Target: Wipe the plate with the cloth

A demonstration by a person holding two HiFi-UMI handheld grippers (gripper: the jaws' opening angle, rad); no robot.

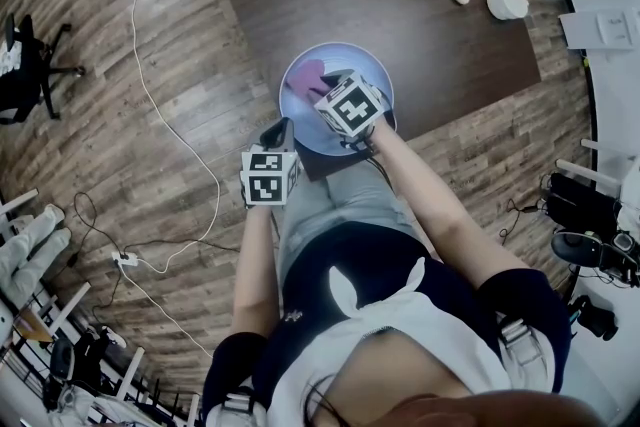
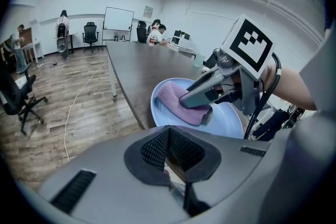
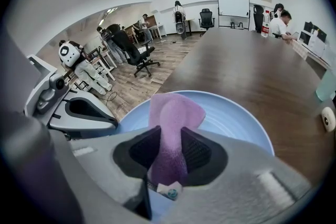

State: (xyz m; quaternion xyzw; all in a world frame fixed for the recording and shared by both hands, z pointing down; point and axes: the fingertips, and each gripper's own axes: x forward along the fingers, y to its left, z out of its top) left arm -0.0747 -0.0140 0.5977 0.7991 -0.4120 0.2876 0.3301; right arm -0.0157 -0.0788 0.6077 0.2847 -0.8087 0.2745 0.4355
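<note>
Grey left gripper (image 1: pixel 279 133) sits at the near-left rim of the blue plate (image 1: pixel 362 65), jaws together; whether they pinch the rim is unclear. Pink cloth (image 3: pixel 173 110) lies inside the plate, on its left half, clamped between the right gripper's (image 3: pixel 170 139) pads.

The dark table (image 1: pixel 400 25) bears the blue plate (image 1: pixel 350 55) near its edge, a white container (image 1: pixel 507 0) farther off.

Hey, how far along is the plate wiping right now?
Done: the right gripper has the cloth clamped and pressed onto the plate. In hand: wiping looks under way, with the left gripper at the plate's near rim. Left: the bare surface beyond the cloth; how clean it is can't be judged.
</note>
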